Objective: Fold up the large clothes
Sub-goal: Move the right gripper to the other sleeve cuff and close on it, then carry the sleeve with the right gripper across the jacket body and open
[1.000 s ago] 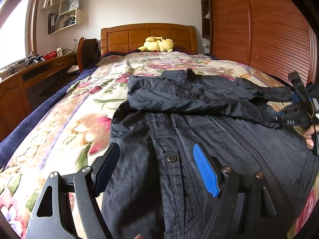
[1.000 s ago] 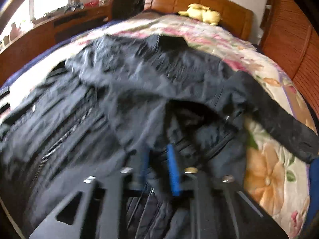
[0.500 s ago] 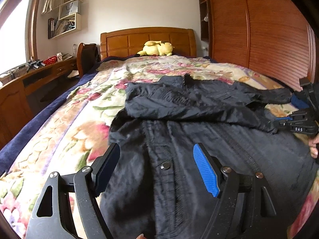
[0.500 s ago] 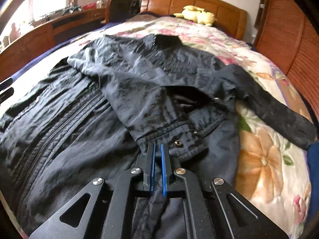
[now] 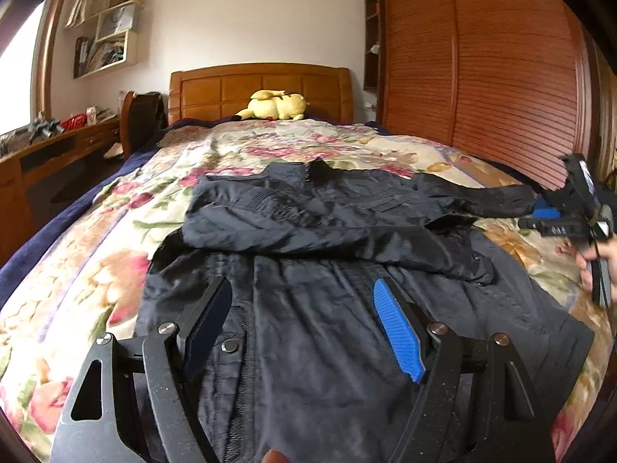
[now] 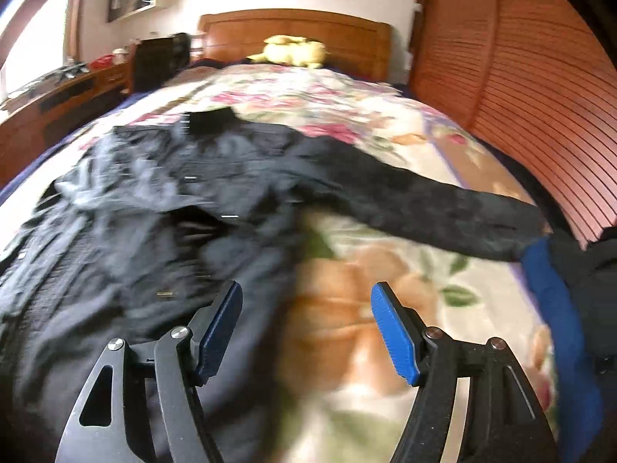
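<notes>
A large black jacket [image 5: 327, 270] lies face up on the floral bedspread [image 5: 96, 270]. One sleeve [image 5: 347, 231] is folded across its chest; the other sleeve [image 6: 443, 200] stretches out to the right. My left gripper [image 5: 304, 320] is open and empty just above the jacket's lower front. My right gripper [image 6: 306, 324] is open and empty above the jacket's right edge and the bedspread [image 6: 405, 146]; it also shows at the right edge of the left wrist view [image 5: 578, 216]. The right wrist view is blurred.
A yellow plush toy [image 5: 275, 106] lies by the wooden headboard [image 5: 262, 85]. A slatted wooden wardrobe [image 5: 482, 69] runs along the right side. A desk [image 5: 50, 150] and a chair [image 5: 142, 123] stand at the left. A blue cloth [image 6: 555, 293] lies at the bed's right edge.
My right gripper has let go of the folded sleeve's cuff, opened, and swung right. The sleeve now rests across the chest. The left gripper has drawn back slightly.
</notes>
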{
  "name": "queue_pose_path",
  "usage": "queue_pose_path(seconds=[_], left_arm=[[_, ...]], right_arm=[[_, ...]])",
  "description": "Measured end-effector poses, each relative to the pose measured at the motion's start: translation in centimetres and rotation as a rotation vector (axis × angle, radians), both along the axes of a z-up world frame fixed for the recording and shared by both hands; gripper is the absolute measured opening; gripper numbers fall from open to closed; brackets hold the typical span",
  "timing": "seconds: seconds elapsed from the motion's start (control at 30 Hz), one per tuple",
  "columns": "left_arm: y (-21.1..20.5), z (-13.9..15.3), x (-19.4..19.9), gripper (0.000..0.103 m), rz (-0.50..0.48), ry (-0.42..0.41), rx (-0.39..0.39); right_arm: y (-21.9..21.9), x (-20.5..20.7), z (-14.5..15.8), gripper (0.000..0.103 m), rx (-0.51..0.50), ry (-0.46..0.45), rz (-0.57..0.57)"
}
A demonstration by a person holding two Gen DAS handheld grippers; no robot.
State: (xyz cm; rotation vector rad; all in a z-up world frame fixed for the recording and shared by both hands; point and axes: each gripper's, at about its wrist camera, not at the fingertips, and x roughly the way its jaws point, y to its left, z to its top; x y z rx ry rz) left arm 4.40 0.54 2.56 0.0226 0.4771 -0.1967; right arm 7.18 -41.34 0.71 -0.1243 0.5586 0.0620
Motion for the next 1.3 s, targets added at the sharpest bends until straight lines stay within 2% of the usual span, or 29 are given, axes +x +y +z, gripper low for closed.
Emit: queue_pose_path(seconds=[0.23,0.53,0.77,0.83,0.87,0.93,0.97,1.0,1.13,1.3], left_arm=[[-1.6,0.1,0.6,0.077,-0.009,-0.009,0.011],[-2.0,-0.9,1.6,0.077,0.001,0.031,0.033],[-2.3,-1.2,1.9,0.077,-0.008,0.046,0.035],[-2.3,-1.3,1.9,0.077,-0.008,0.05,0.035],[-2.3,-1.3,2.0,0.077,-0.008,0.053,0.034],[-2.2,-1.4,2.0,0.077,-0.007,0.056,0.029],[-2.1,-1.5,2.1,0.077,-0.006,0.058,0.026],[-2.0,-1.5,2.1,0.077,-0.006,0.063,0.025],[-2.0,-1.5,2.3,0.077,-0.011,0.071,0.024],[-1.8,-1.3,2.1,0.077,-0.012,0.058,0.022]], right_arm=[[-4.6,4.6,-0.2,0.071,-0.045,0.056,-0.098],[-6.0,12.8,-2.3,0.071,-0.163,0.158,-0.125],[-7.4,15.9,-2.9,0.07,-0.217,0.183,-0.204],[-7.7,16.9,-3.1,0.052,-0.24,0.194,-0.241],[-7.8,17.3,-3.3,0.049,-0.245,0.199,-0.251],[-7.6,18.0,-3.4,0.024,-0.275,0.204,-0.283],[-7.5,18.1,-3.3,0.019,-0.282,0.201,-0.295],[-7.4,18.5,-3.1,0.01,-0.286,0.189,-0.302],[-6.2,17.4,0.0,0.005,-0.286,0.07,-0.34],[-3.0,13.3,6.3,0.005,-0.239,-0.093,-0.283]])
